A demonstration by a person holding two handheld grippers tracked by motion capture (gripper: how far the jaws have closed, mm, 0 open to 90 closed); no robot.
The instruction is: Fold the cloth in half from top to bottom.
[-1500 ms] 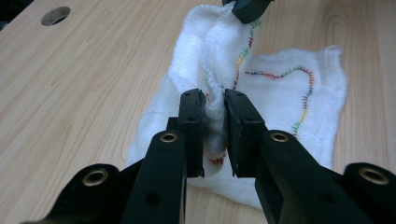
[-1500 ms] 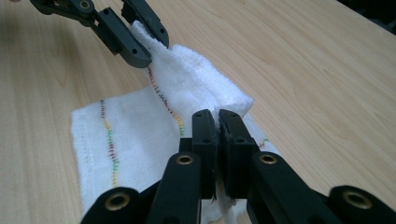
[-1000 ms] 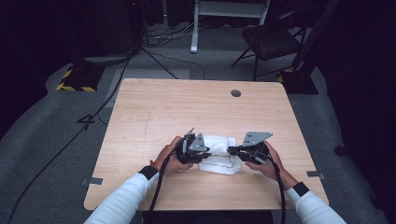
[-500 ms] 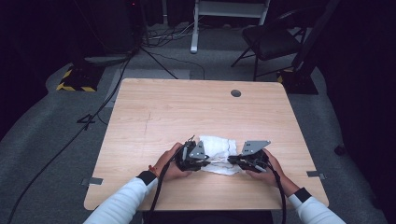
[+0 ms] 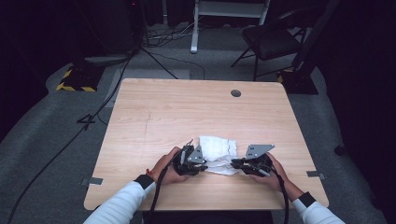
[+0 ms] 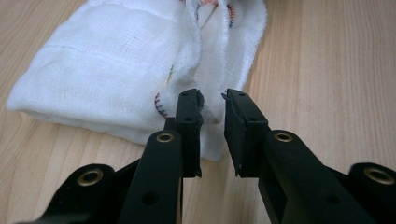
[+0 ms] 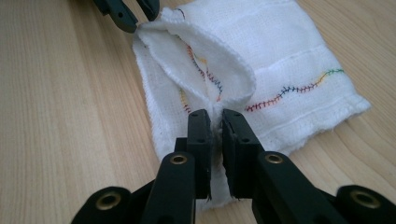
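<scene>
While both hands rest low on the near part of the light wooden table (image 5: 154, 112), a folded white muslin cloth (image 5: 217, 151) lies between the two grippers, just in front of the person. Its long axis runs roughly from the near edge of the table away toward the far side, tilted slightly. At the left, the left gripper (image 5: 195, 164) pinches a raised fold of the cloth's near-left edge; in the left gripper view (image 6: 214, 106) fabric sits in the narrow gap between its black jaws. At the right, the right gripper (image 5: 236, 163) clamps the near-right corner; in the right gripper view (image 7: 214, 122) its jaws stand almost together on a bunched fold, and have just been easing apart slightly. A wavy line of rainbow stitching (image 7: 299, 87) runs along the cloth's hem.
</scene>
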